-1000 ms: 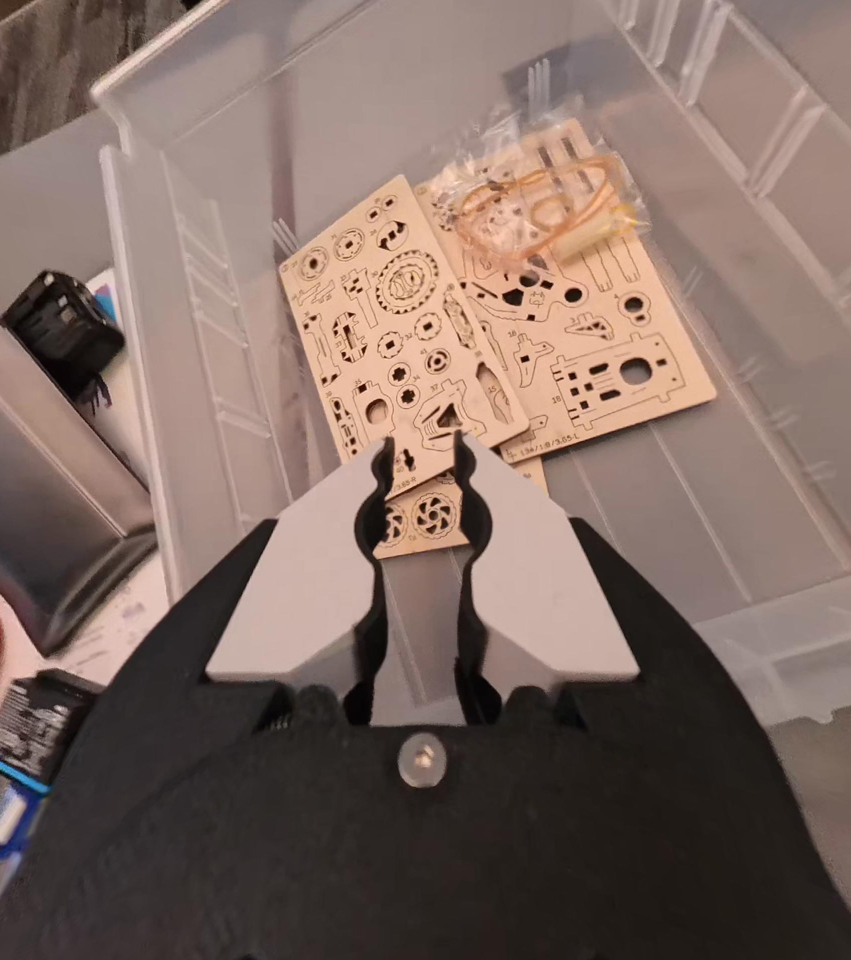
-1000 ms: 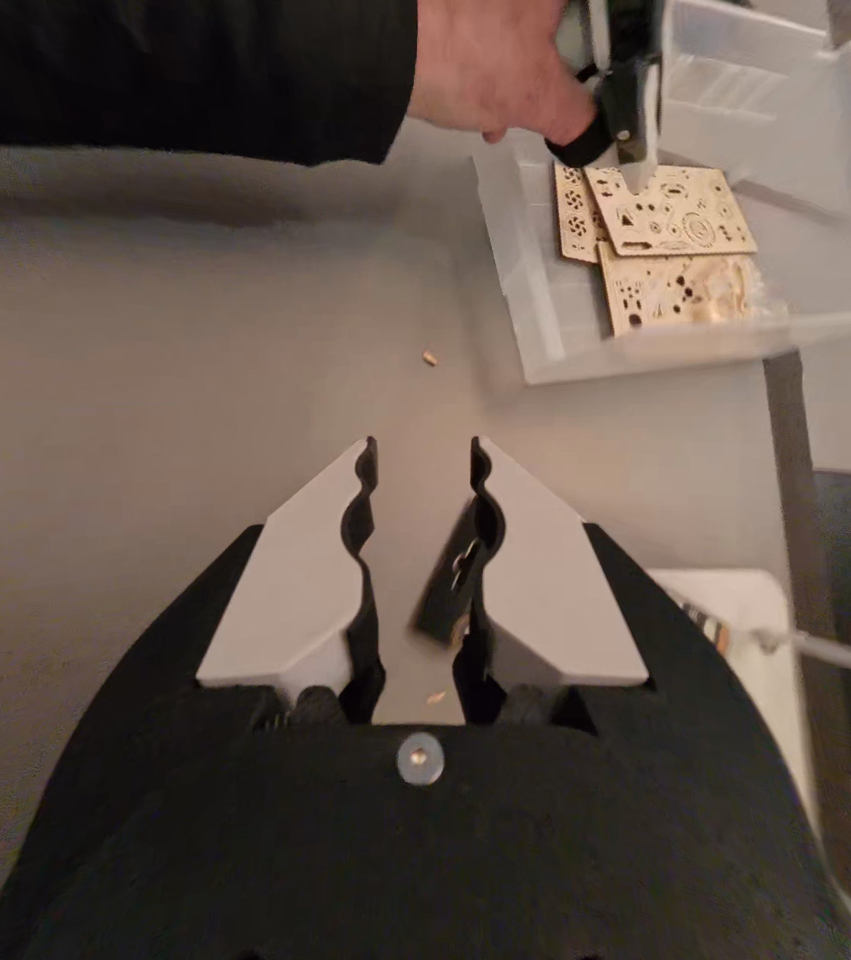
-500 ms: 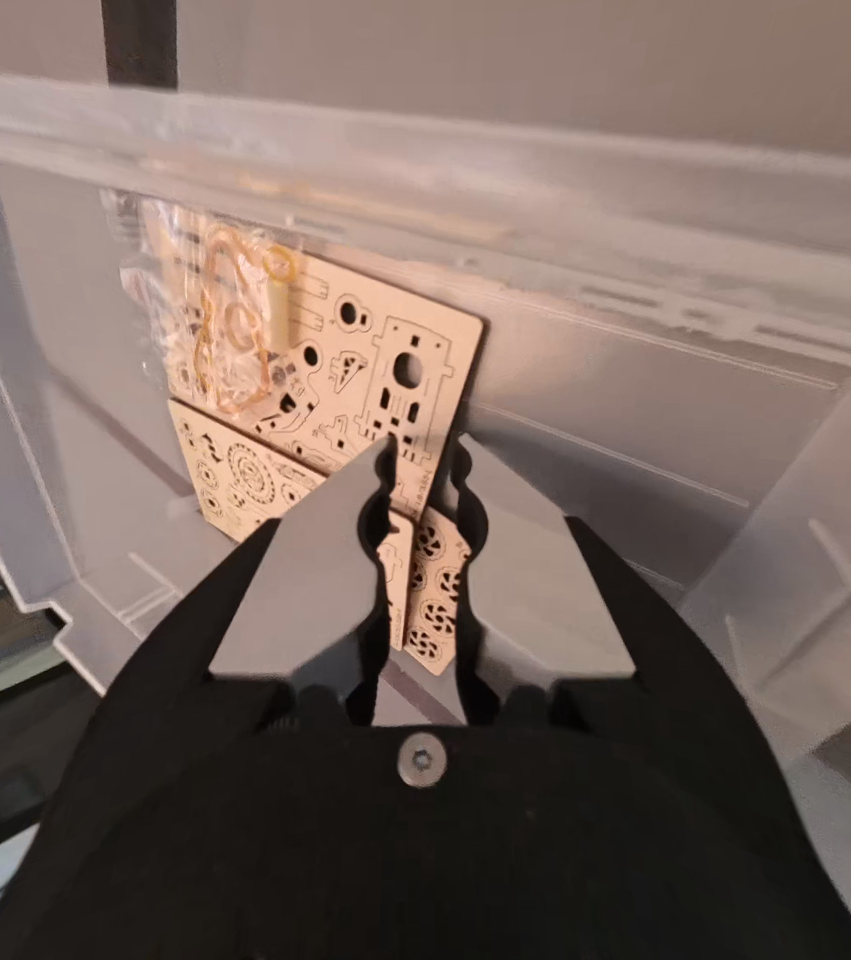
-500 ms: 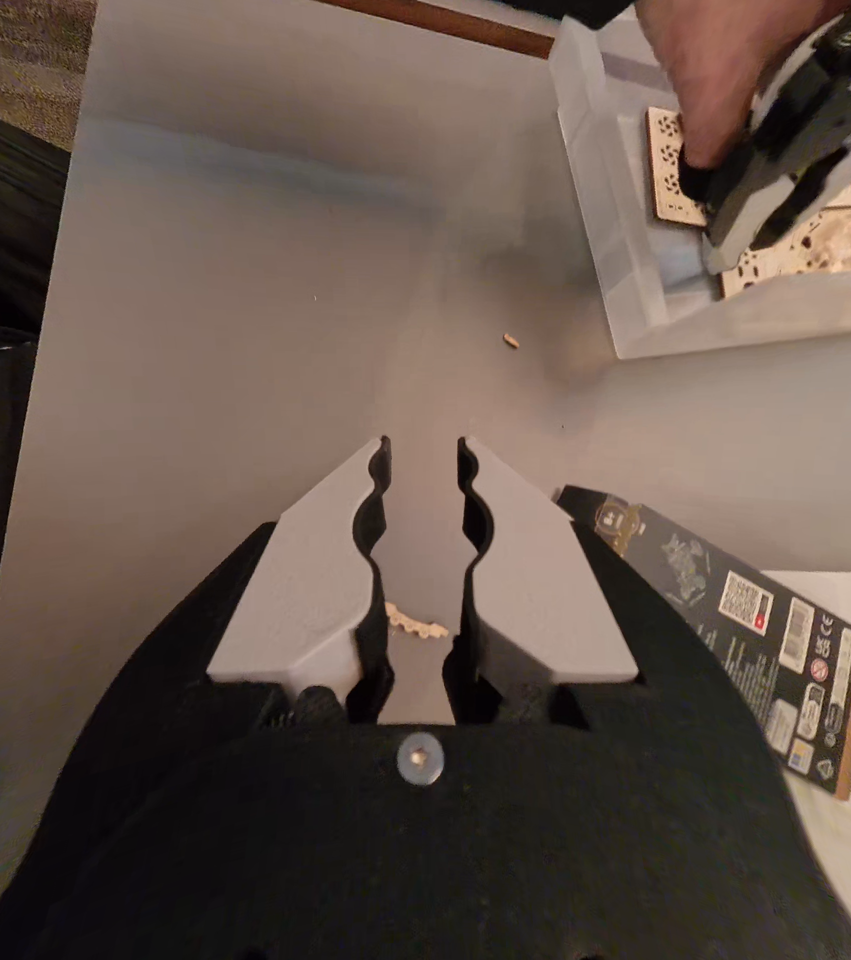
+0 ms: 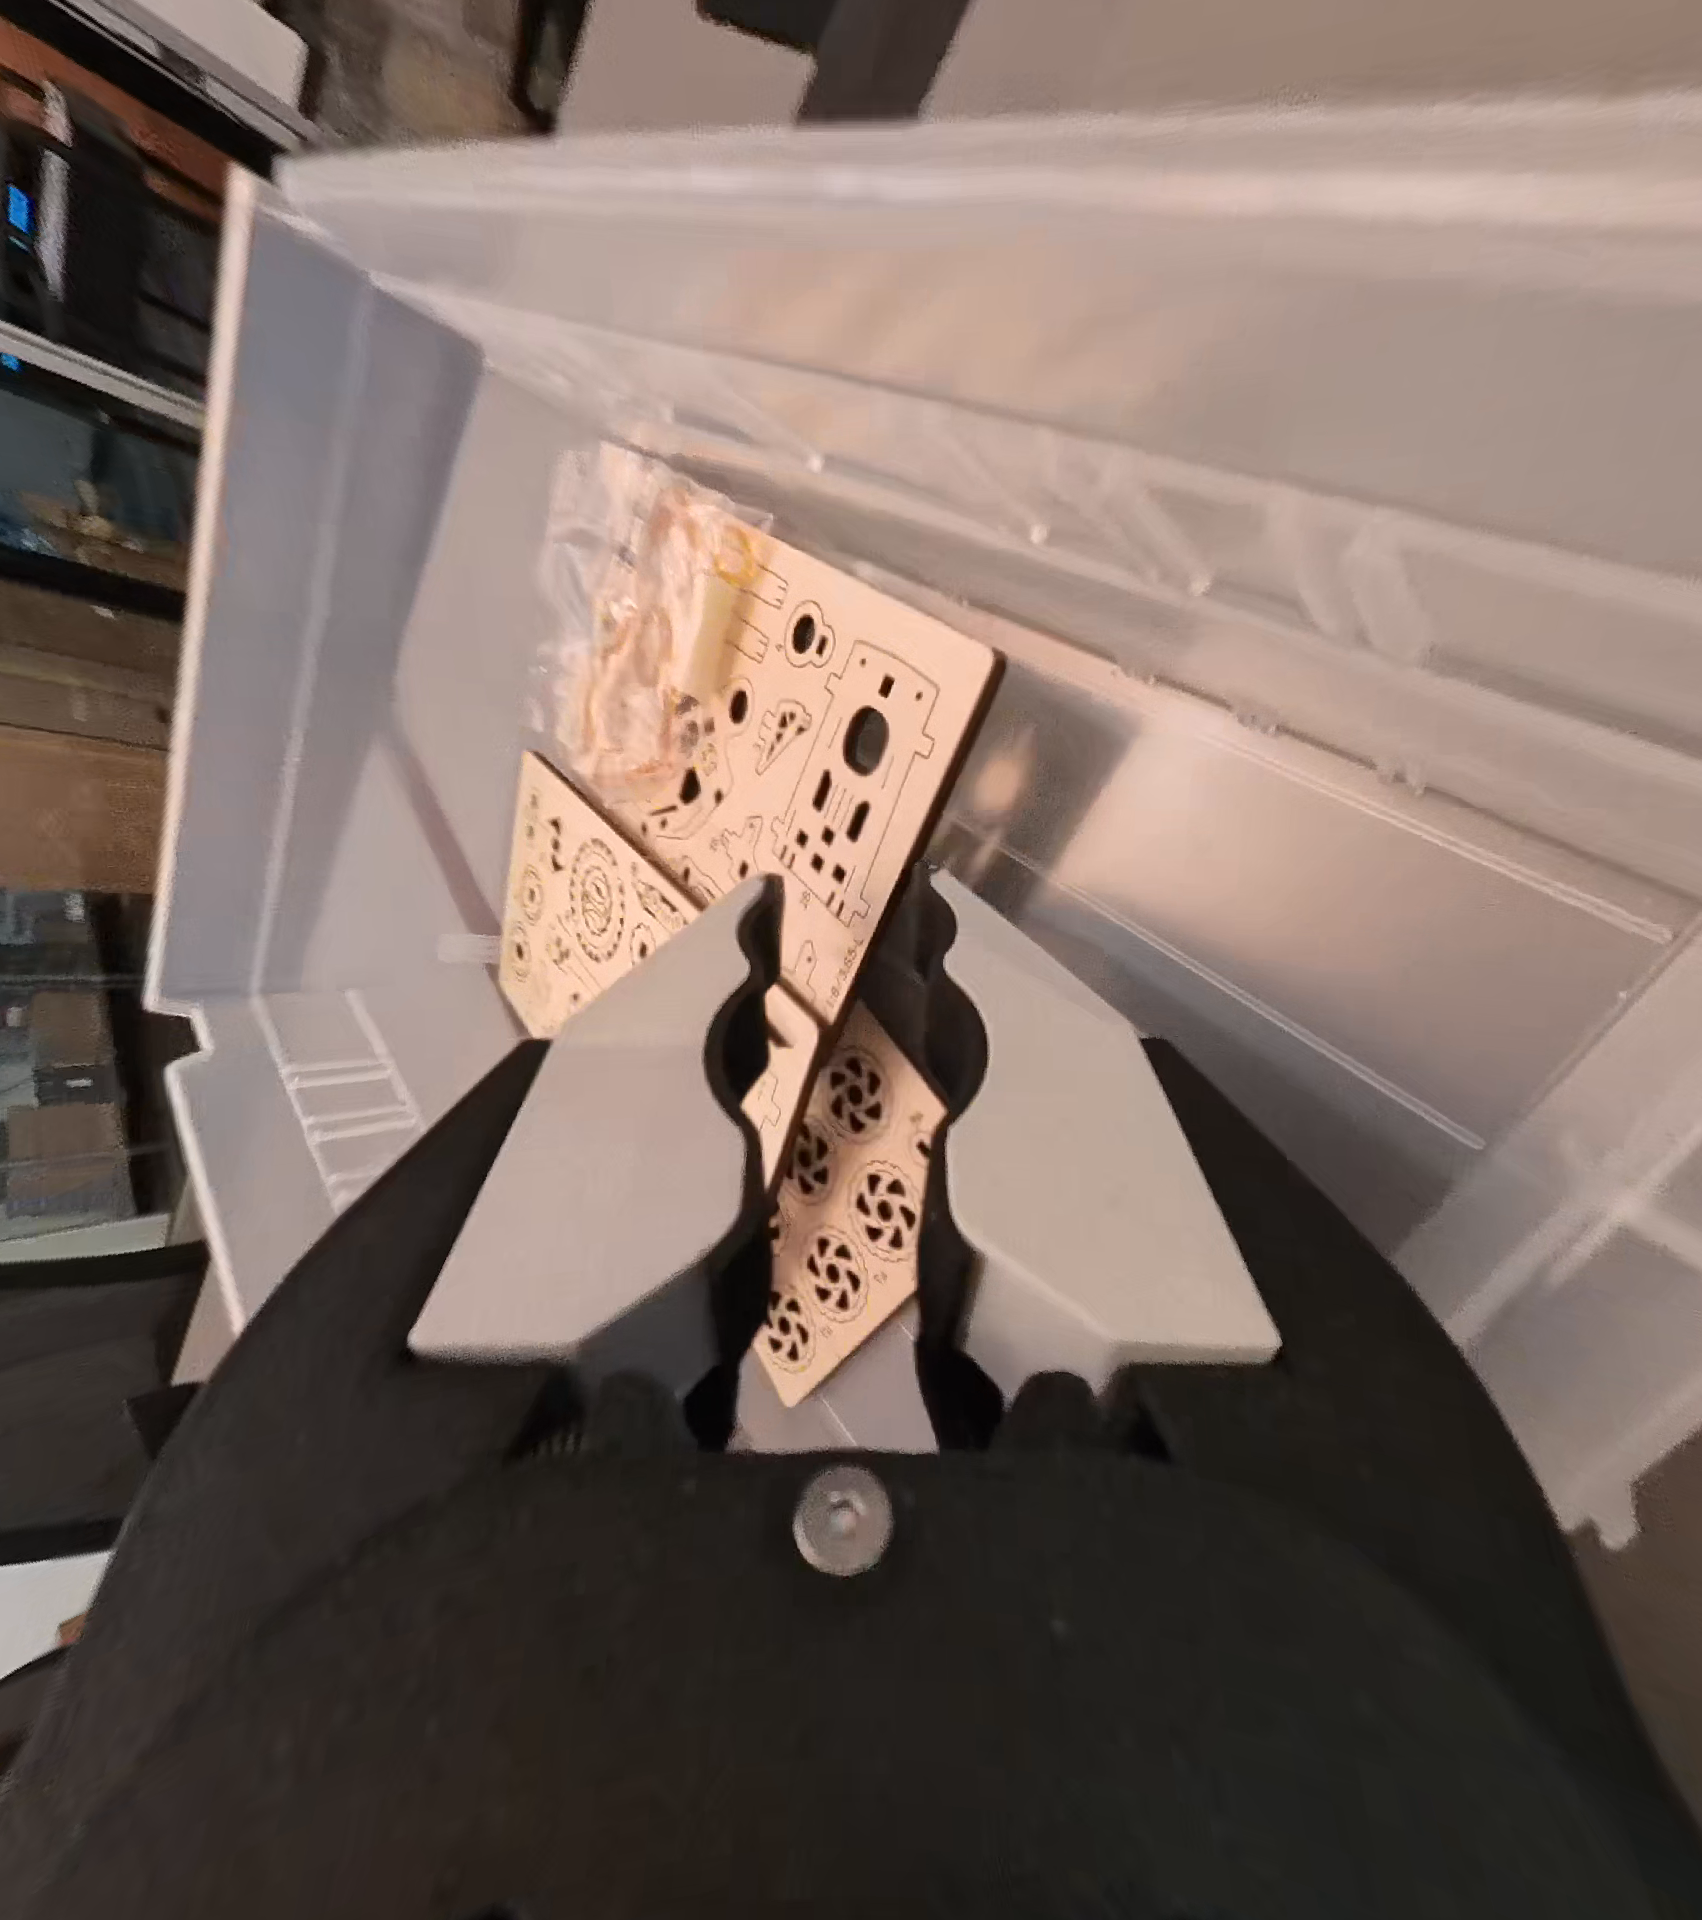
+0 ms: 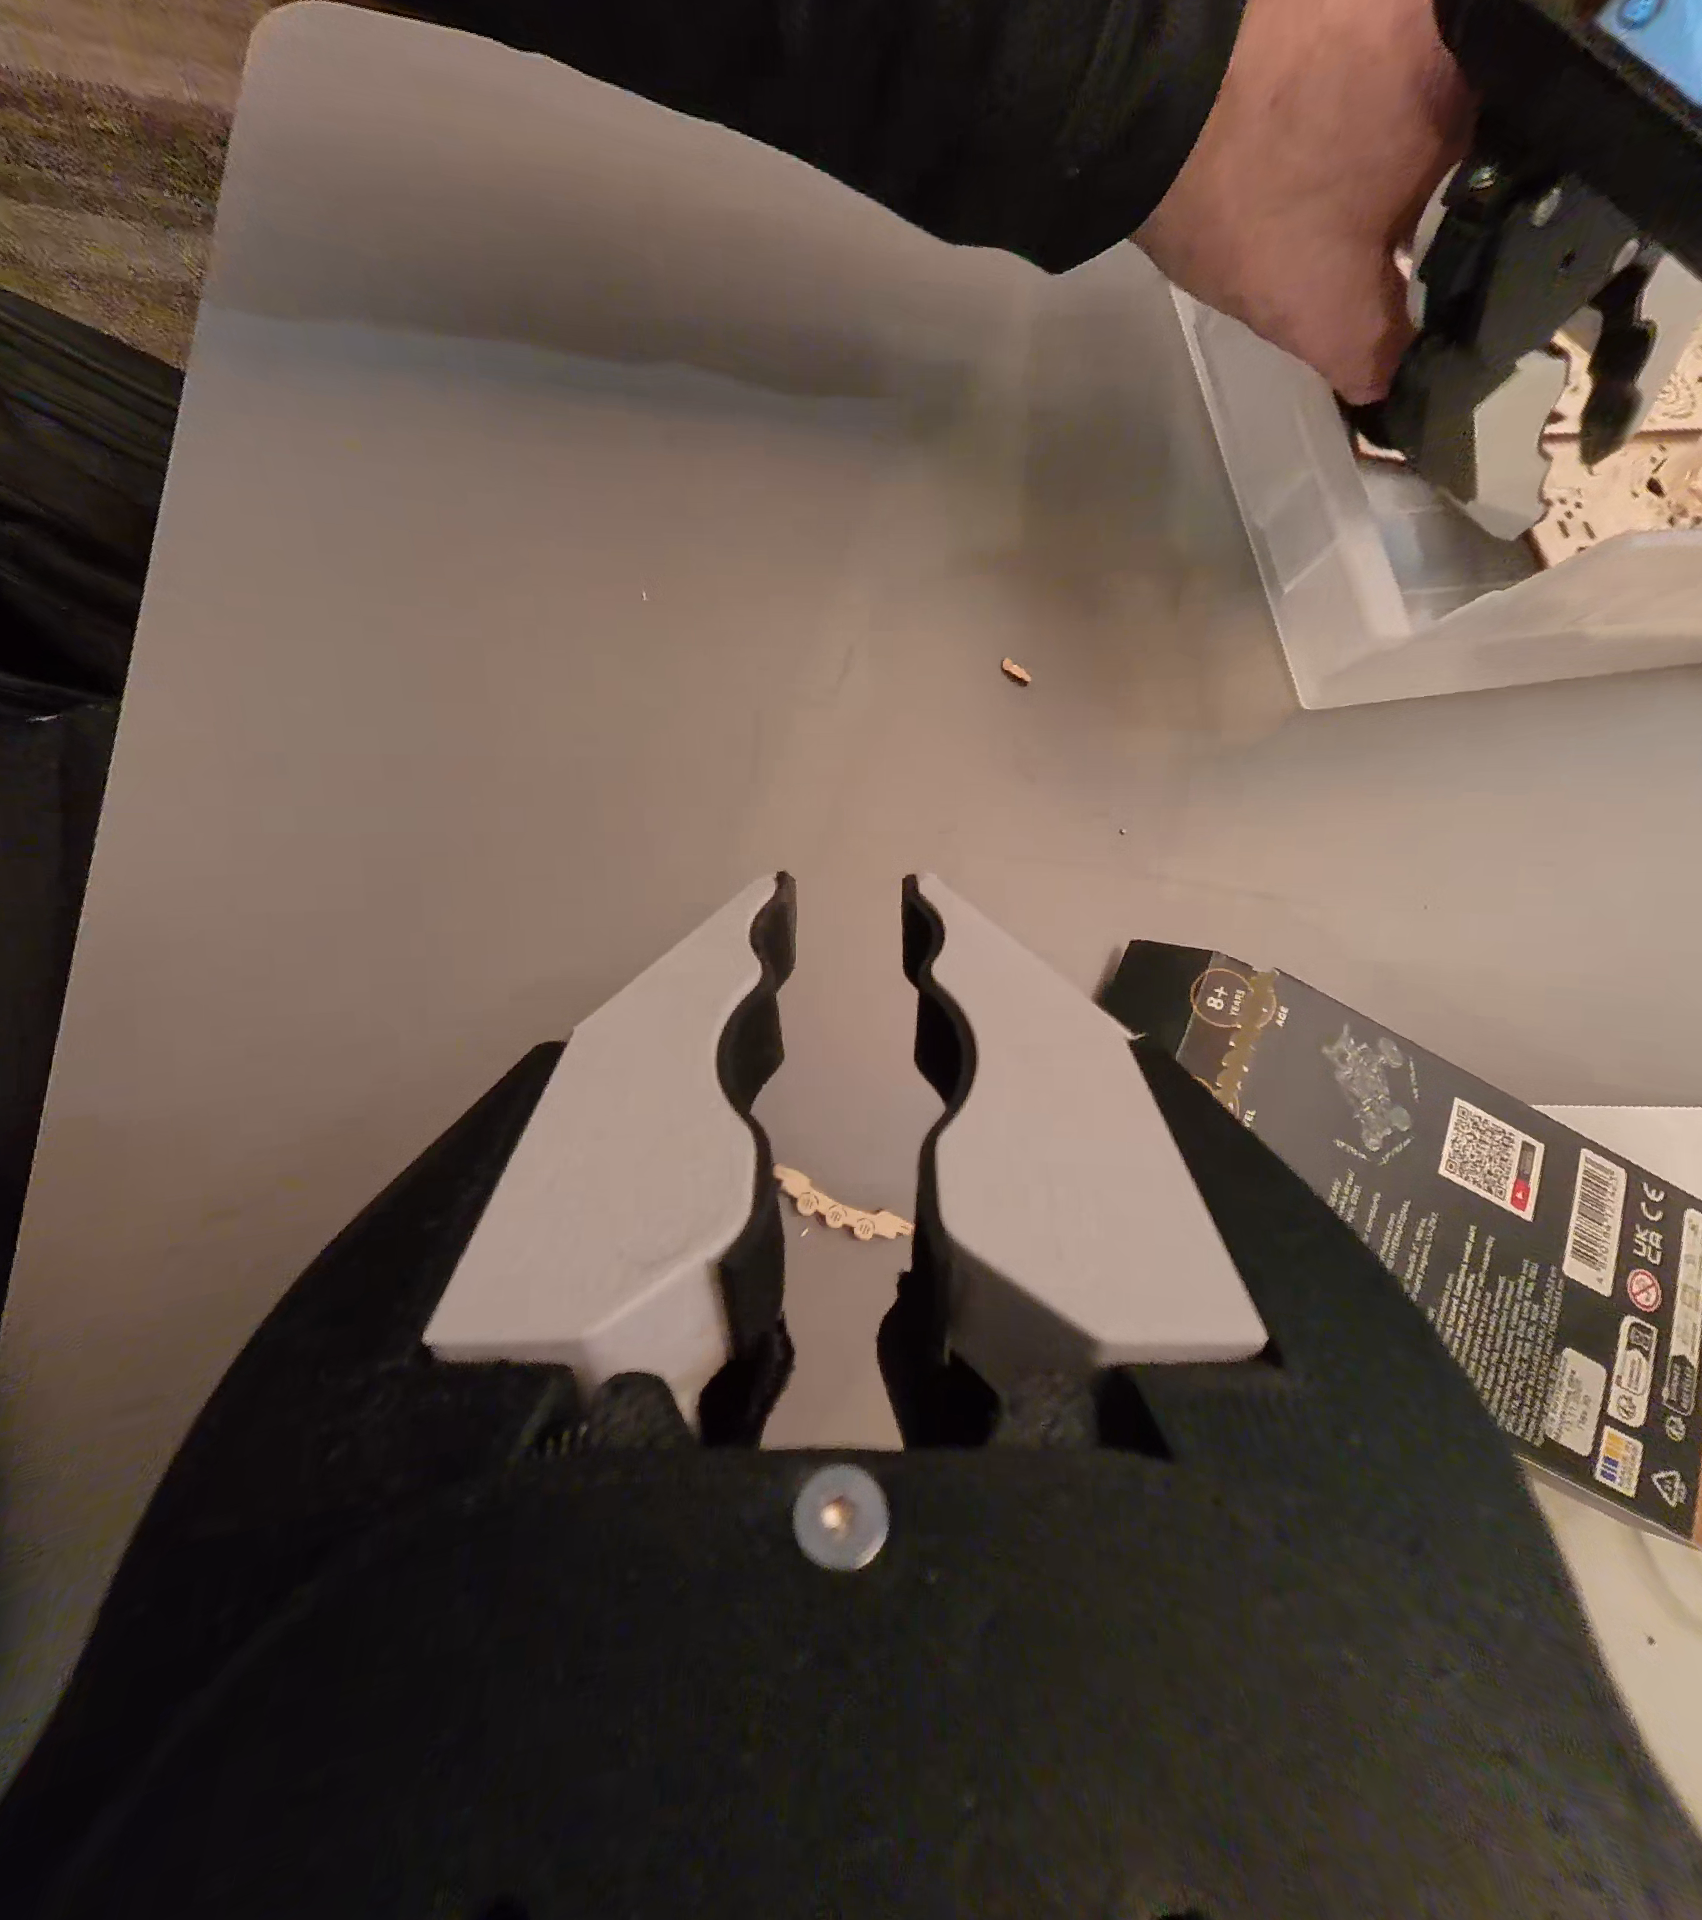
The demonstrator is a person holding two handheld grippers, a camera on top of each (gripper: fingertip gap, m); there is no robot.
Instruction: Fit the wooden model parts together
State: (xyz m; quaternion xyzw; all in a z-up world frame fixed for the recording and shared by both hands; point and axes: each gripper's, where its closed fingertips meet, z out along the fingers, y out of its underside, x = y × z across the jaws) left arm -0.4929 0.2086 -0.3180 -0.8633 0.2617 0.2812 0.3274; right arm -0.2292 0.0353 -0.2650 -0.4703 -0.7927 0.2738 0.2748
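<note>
**Parts mostly still in their sheets; assembly barely begun**

Left tongs (image 5: 842,914) reach into the clear bin (image 5: 327,623). Jaws narrowly parted, straddling the overlapped corners of the wooden sheets; whether they pinch anything cannot be told. Left of the tips: gear sheet (image 5: 577,914). Ahead of the tips: plate sheet (image 5: 857,748), a bag of rubber bands (image 5: 639,665) lying on its far end. Between the fingers, nearer the hinge: wheel sheet (image 5: 857,1216). Most pieces sit unpunched.

Right tongs (image 6: 845,883) hover over the grey table (image 6: 514,623), jaws narrowly apart, holding nothing. Between the fingers, on the table below: one small toothed piece (image 6: 842,1214), loose. Ahead and right of the tips: a wood crumb (image 6: 1015,671). Just right of the right finger: the black kit box (image 6: 1512,1247). Far right, the person's hand (image 6: 1314,249) works the other tongs in the bin.

Judgement: one part freed, none joined. Nearly all punching-out and fitting remains.
</note>
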